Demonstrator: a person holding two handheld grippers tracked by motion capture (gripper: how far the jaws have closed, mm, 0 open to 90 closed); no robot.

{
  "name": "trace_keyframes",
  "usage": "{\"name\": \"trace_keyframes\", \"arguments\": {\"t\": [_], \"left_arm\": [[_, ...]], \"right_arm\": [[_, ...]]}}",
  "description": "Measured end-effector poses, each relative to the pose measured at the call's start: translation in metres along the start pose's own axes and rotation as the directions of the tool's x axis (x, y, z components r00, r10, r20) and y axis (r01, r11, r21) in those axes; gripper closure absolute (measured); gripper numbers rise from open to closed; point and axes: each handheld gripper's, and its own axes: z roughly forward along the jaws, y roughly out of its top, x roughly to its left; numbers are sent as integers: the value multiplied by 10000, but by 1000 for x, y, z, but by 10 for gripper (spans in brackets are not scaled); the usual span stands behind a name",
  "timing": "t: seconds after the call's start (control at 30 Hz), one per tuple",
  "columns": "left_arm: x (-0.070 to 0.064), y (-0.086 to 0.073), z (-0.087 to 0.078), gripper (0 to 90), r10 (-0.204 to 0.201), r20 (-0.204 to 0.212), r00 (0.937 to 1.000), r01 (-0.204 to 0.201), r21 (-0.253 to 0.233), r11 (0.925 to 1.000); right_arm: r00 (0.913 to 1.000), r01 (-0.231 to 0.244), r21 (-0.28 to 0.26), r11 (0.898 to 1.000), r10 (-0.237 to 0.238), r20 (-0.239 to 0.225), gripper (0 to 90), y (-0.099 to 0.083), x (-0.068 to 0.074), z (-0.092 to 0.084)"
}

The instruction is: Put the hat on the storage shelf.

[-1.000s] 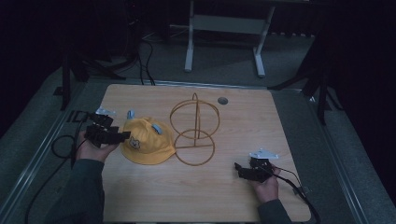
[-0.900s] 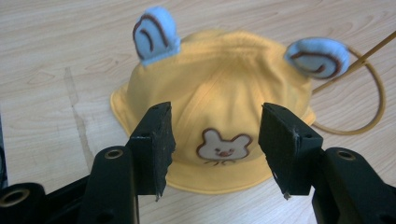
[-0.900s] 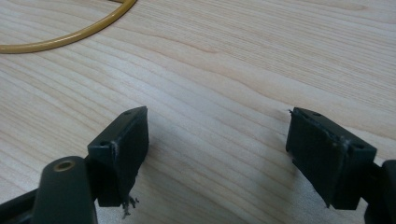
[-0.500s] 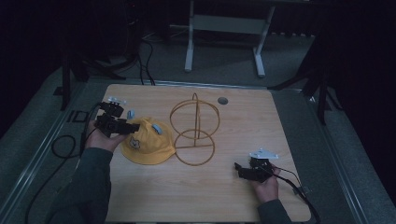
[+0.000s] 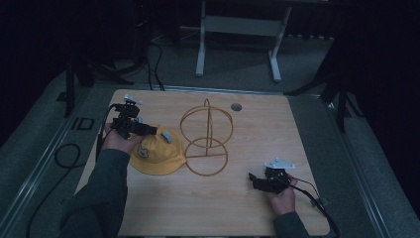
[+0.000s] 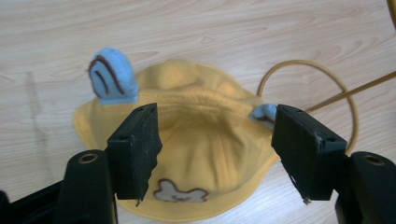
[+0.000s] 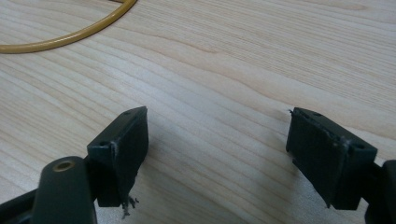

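So the left gripper [image 5: 148, 131] is hovering over the yellow hat [image 5: 157, 154], and its jaws have just been opening up. In the left gripper view they stand wide apart, with the crown of the hat [image 6: 205, 154] showing in the gap below them, but neither pad presses on the fabric, so it's let go and nothing is pinched. The hat lies flat on the wooden table [image 5: 297, 139], right under and just past those fingertips. One blue ear [image 6: 112, 77] sticks up just beyond the left-hand jaw, and the other blue ear [image 6: 262, 113] peeks out right beside the tip of the right-hand jaw. There's a little white bunny patch [image 6: 180, 192] on the brim, low down between the two jaws, close to the camera.

Just past the hat, off to the side of the right-hand jaw, sits the gold wire stand [image 5: 205, 141], its base ring [image 6: 343, 88] lying on the wood next to the brim.

The right gripper [image 5: 255, 181] rests over at the near right of the table, well apart from the hat. Its jaws are spread too, with only bare wood between them, and a bit of the stand's ring [image 7: 70, 35] curves by well beyond the fingertips.
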Motion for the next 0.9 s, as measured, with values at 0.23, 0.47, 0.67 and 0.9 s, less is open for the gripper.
{"name": "trace_keyframes", "arguments": {"t": [0.23,0.47,0.67,0.9], "left_arm": [[-1,4,9,304,-702,132,9974,700,156,9974],[-7,11,21,274,-1075,-514,9929,1089,248,9937],[-7,13,30,236,-1345,-1019,9857,1380,274,9901],[-7,14,44,174,-1519,-1566,9759,1622,552,9852]], "right_arm": [[10000,8,4,10000,-8,-7,206,0,0,0],[10000,8,5,10000,-8,-6,206,0,0,0],[10000,11,5,10000,-11,-7,205,0,0,0],[10000,5,10,10000,-5,-6,205,0,0,0]]}}
